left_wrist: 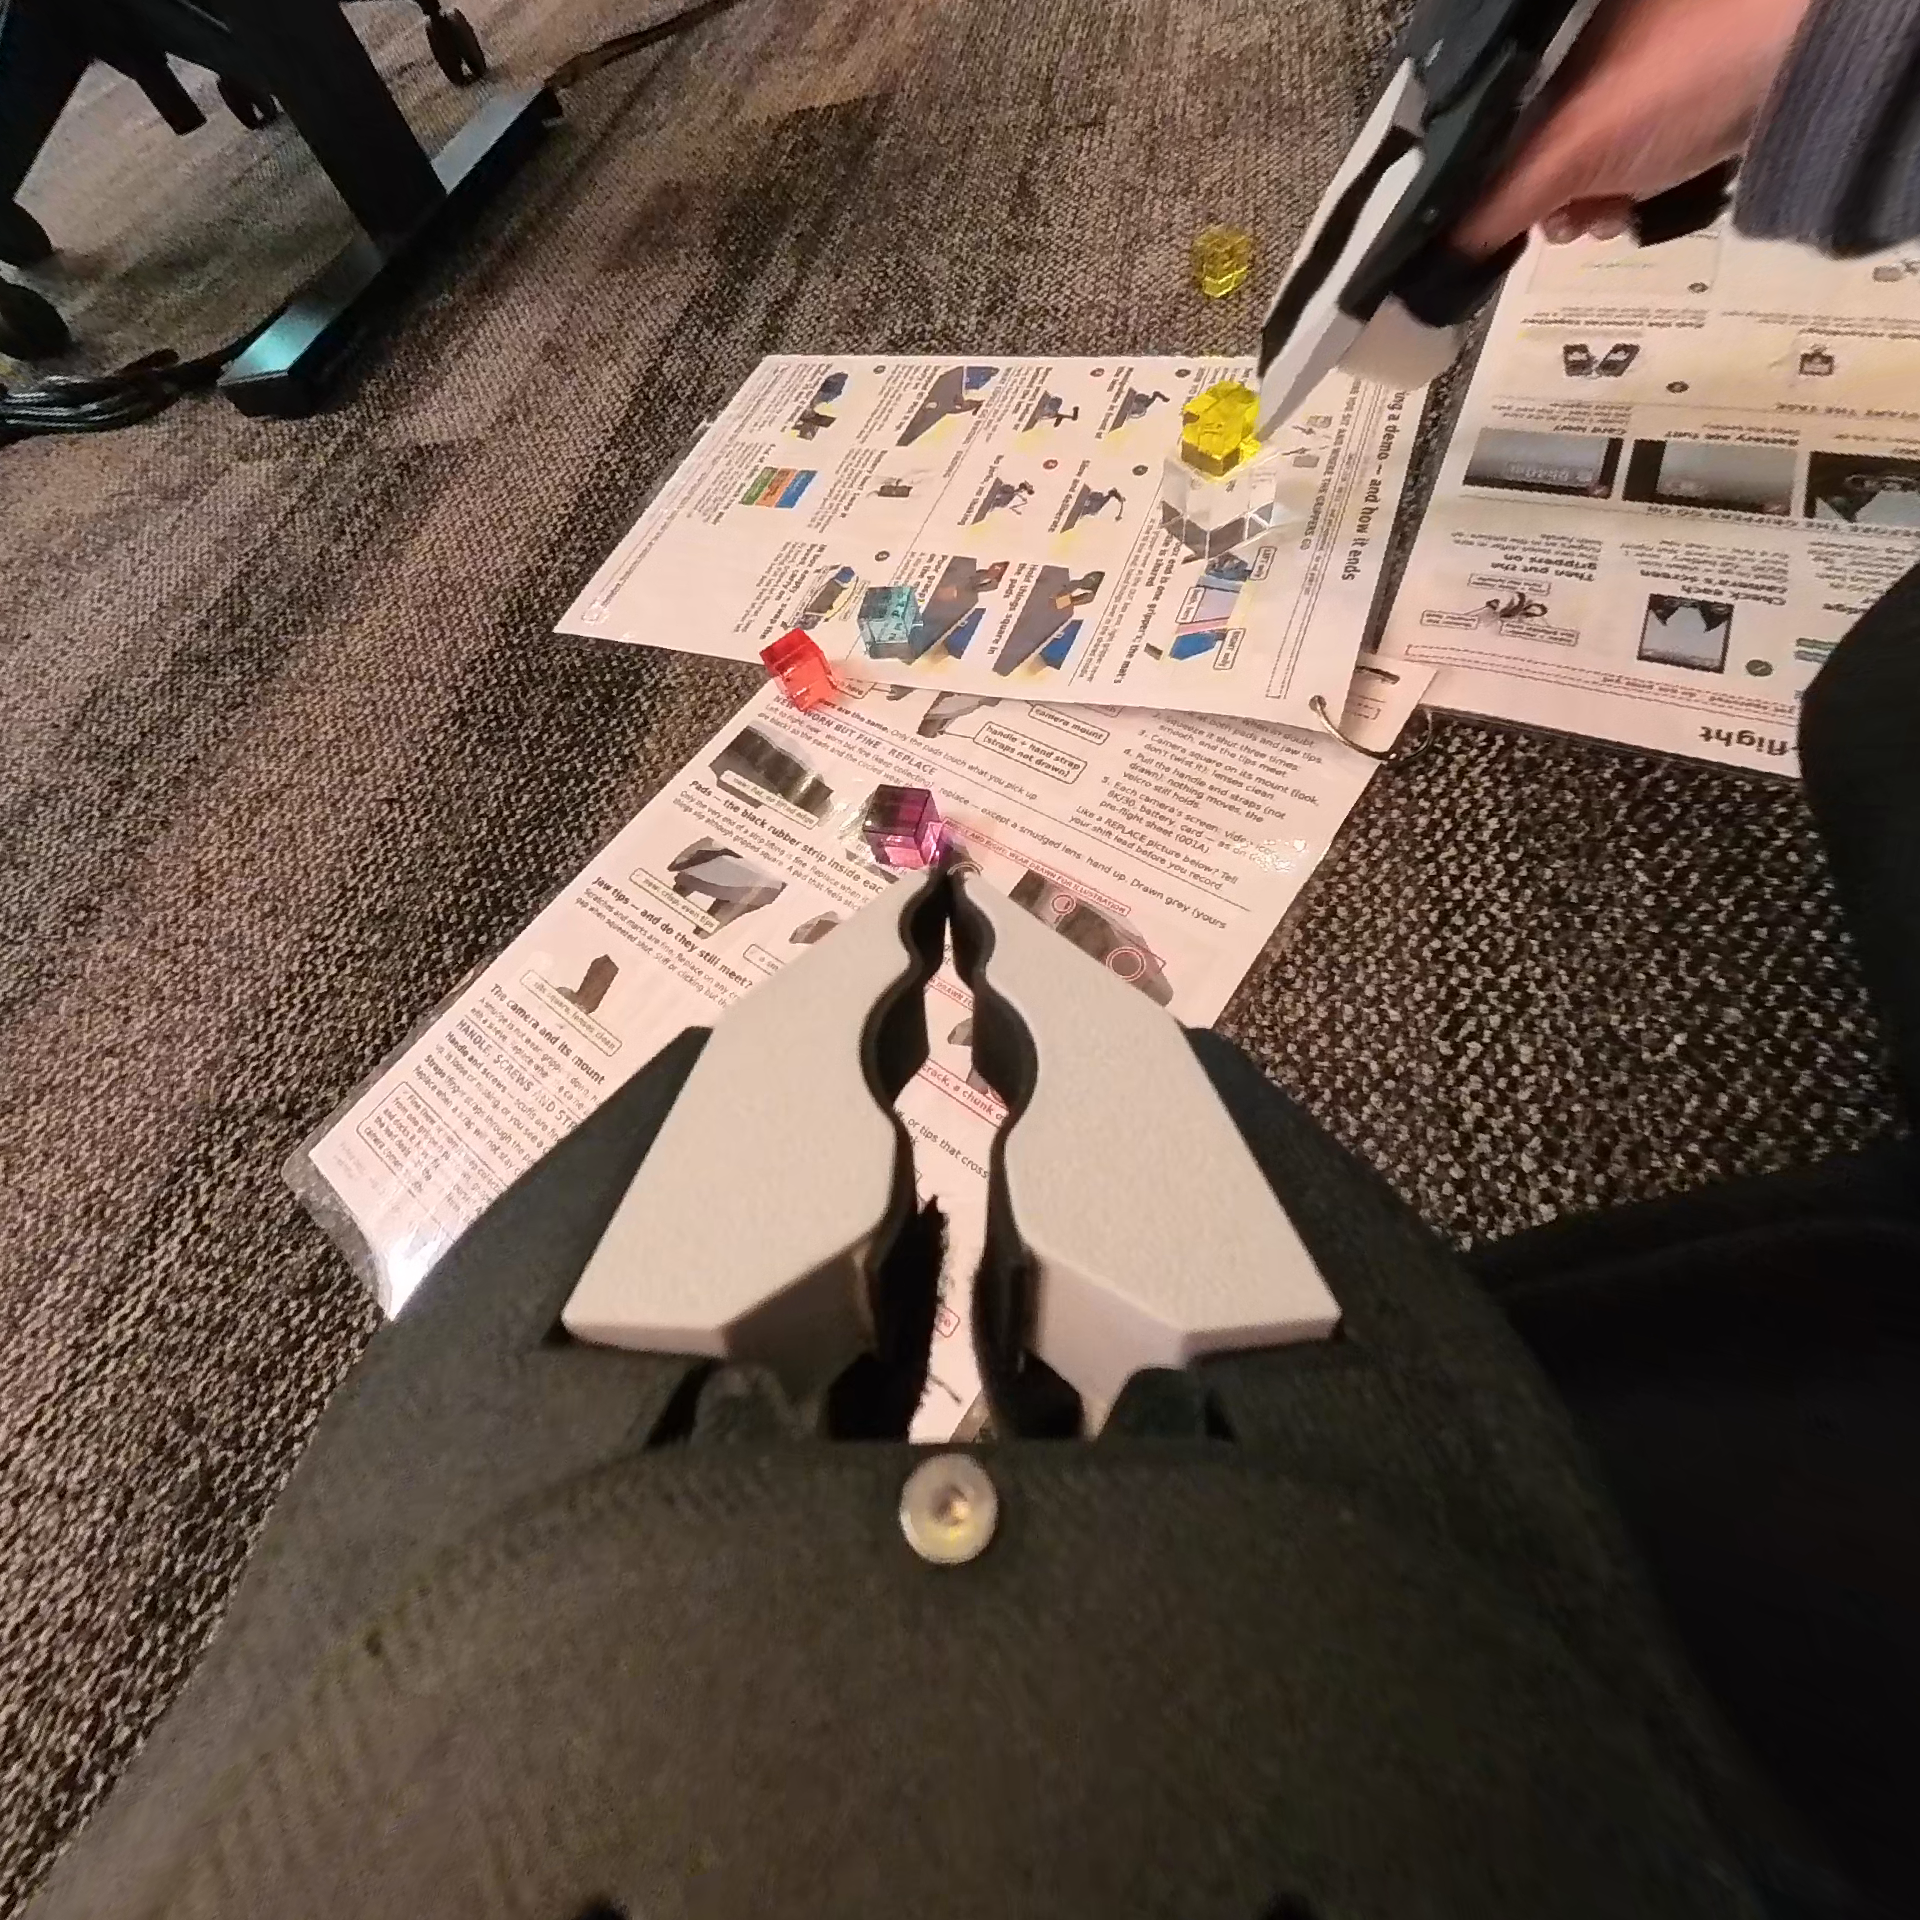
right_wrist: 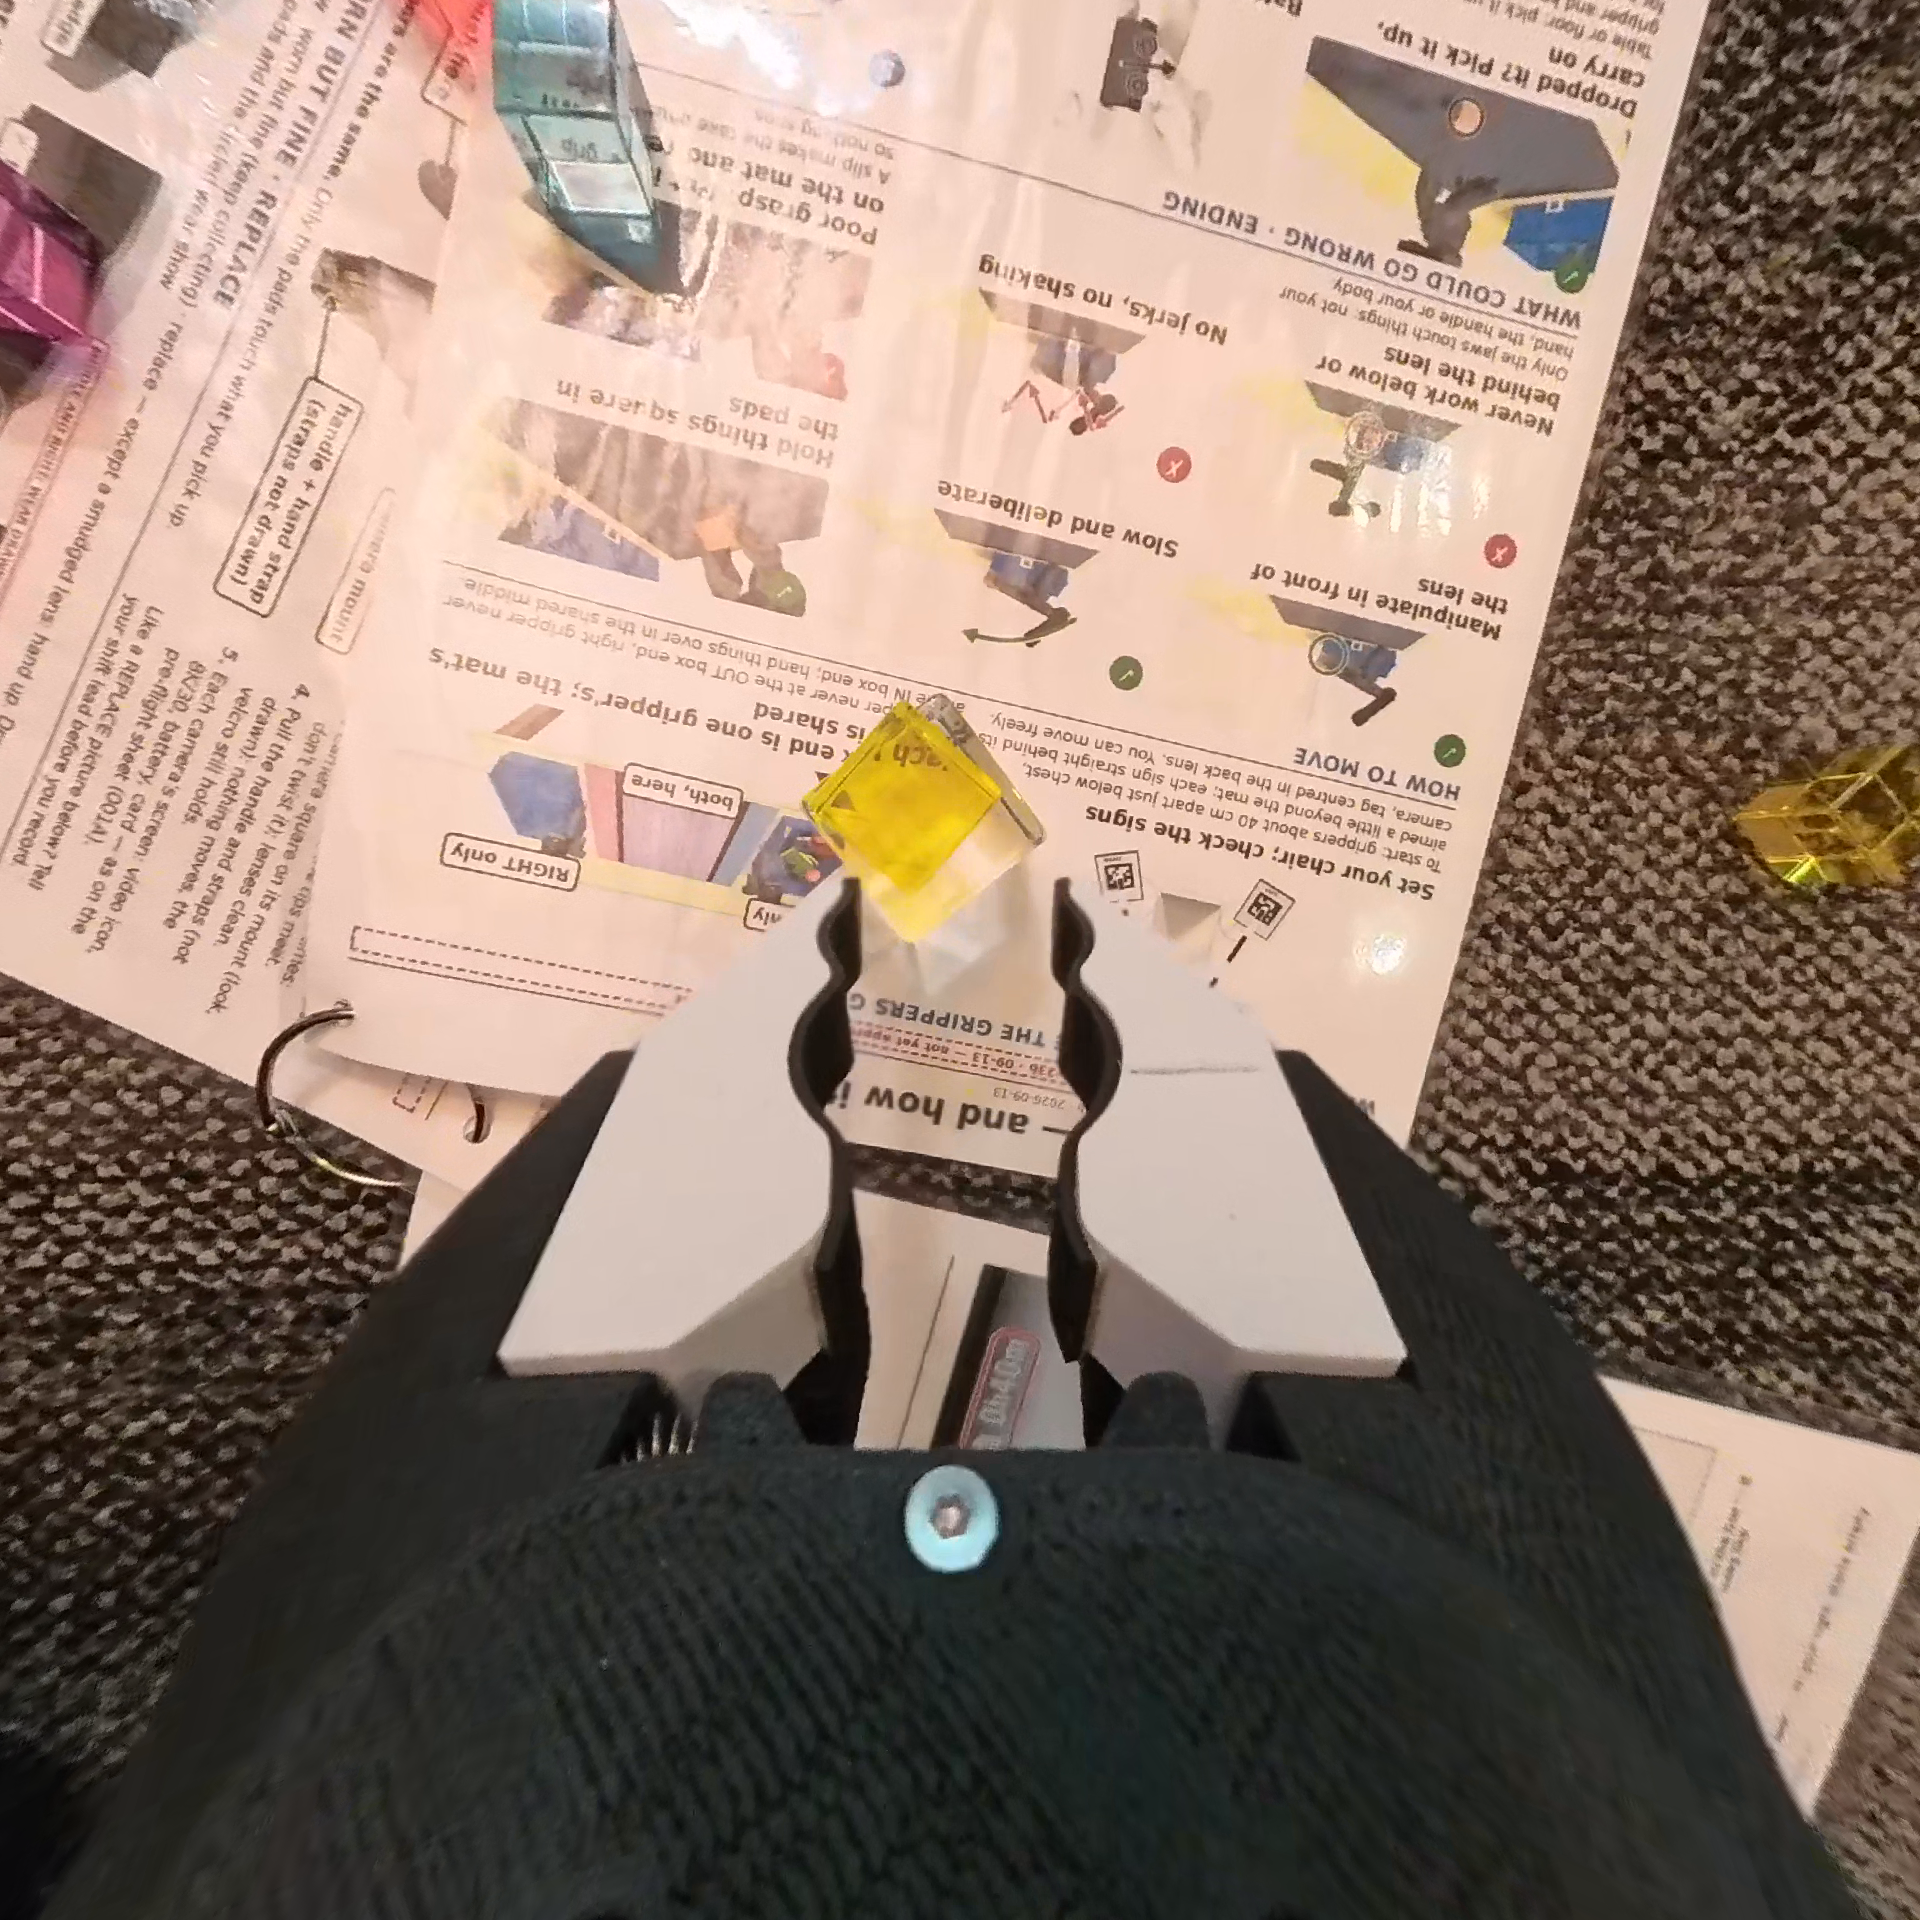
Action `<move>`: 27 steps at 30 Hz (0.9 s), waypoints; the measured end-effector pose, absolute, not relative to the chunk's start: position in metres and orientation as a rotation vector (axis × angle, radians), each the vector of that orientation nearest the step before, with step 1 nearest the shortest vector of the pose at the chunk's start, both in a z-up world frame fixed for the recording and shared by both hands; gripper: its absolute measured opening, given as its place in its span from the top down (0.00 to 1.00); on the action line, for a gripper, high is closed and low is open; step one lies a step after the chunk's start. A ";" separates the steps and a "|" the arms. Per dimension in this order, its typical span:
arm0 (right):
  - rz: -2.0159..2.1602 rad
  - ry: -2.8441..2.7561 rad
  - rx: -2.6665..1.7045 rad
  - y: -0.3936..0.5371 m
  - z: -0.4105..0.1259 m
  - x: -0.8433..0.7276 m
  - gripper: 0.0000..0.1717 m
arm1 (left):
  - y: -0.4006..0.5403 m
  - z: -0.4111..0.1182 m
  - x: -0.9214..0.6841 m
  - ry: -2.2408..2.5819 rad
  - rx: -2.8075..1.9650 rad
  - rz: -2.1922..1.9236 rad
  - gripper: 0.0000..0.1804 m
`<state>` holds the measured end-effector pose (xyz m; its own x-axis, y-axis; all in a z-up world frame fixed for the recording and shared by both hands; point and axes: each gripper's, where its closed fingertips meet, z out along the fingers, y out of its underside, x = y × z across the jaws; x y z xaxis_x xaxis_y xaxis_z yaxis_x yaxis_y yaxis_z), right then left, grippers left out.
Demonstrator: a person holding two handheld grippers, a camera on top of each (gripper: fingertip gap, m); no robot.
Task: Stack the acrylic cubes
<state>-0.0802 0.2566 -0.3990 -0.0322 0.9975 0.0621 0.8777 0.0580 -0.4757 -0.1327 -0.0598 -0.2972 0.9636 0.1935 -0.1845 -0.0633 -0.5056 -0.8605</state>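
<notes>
Cubes of clear coloured plastic lie scattered over laminated instruction sheets (left_wrist: 1039, 582) spread on a speckled grey carpet (left_wrist: 364, 727). Farthest left in the left wrist view, a red cube (left_wrist: 795, 665) sits at the sheet's edge, with a pale blue cube (left_wrist: 888, 621) just beside it on the paper. Nearer, a magenta cube (left_wrist: 902, 826) rests on a lower sheet, just beyond the tips of the left gripper (left_wrist: 948, 878), whose jaws are closed together with nothing between them. To the right, a yellow cube (right_wrist: 902, 821) stands stacked on a colourless clear block (left_wrist: 1221, 509). The right gripper (right_wrist: 956, 904), held by a hand (left_wrist: 1621, 135) in a grey sleeve, hovers over this stack with its jaws spread apart, neither pad pressing on the yellow cube. Farther right in the right wrist view, another yellow cube (right_wrist: 1834, 831) lies on the carpet, well apart from the sheets.
</notes>
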 end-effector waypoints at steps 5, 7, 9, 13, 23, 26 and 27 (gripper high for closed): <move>0.631 -1.981 -1.862 0.222 -0.372 -0.094 0.81 | -0.059 -0.295 -0.132 -0.094 -2.068 0.313 1.00; 0.778 -2.023 -1.803 0.183 -0.361 -0.116 0.82 | -0.058 -0.295 -0.132 -0.092 -2.069 0.313 1.00; 0.872 -2.110 -1.721 0.136 -0.363 -0.141 0.81 | -0.058 -0.295 -0.132 -0.091 -2.068 0.314 1.00; 0.828 -2.249 -1.686 0.070 -0.401 -0.178 0.73 | -0.060 -0.293 -0.133 -0.099 -2.056 0.314 1.00; 0.678 -2.204 -1.727 0.044 -0.445 -0.203 0.74 | -0.060 -0.292 -0.133 -0.100 -2.043 0.313 1.00; 0.609 -2.191 -1.693 0.051 -0.449 -0.206 0.77 | -0.060 -0.292 -0.132 -0.096 -2.045 0.312 1.00; 0.604 -2.179 -1.690 0.054 -0.449 -0.207 0.79 | -0.060 -0.293 -0.132 -0.096 -2.047 0.310 1.00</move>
